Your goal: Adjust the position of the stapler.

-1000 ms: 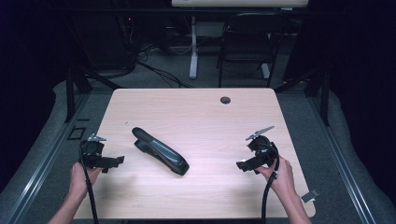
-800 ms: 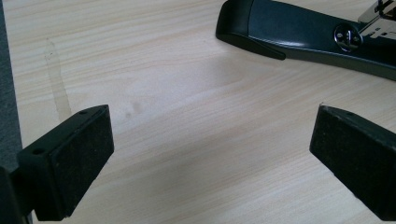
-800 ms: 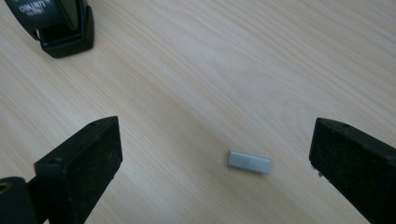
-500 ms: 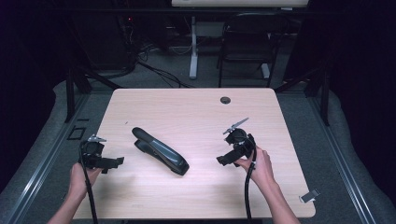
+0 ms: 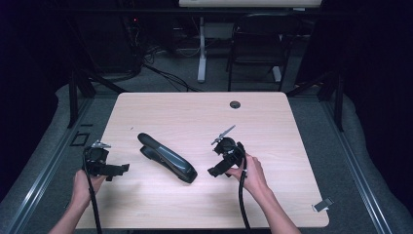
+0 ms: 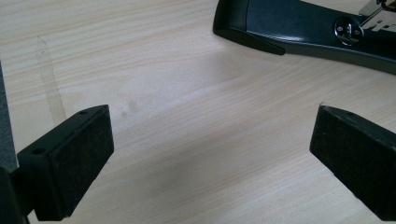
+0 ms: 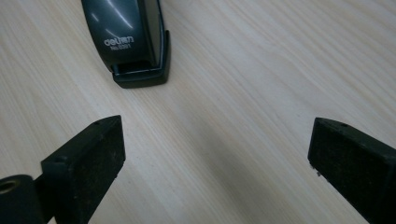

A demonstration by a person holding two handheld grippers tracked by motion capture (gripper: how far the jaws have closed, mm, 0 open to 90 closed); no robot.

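A: Where's the stapler (image 5: 166, 158)?

B: Lying flat mid-surface (image 5: 272, 126), diagonal, front end toward the person's side. Nothing touching it.

A: Right gripper (image 5: 216, 170)?

B: Jaws spread wide, nothing between them. Sits just right of the stapler's front end; in the right gripper view that end (image 7: 133, 42) is straight ahead, a little off, with bare wood between the pads (image 7: 91, 172).

A: Left gripper (image 5: 119, 168)?

B: Also wide open, empty. Near the left edge, apart from the stapler. Left gripper view has the stapler's hinge end (image 6: 299, 30) ahead, upper right.
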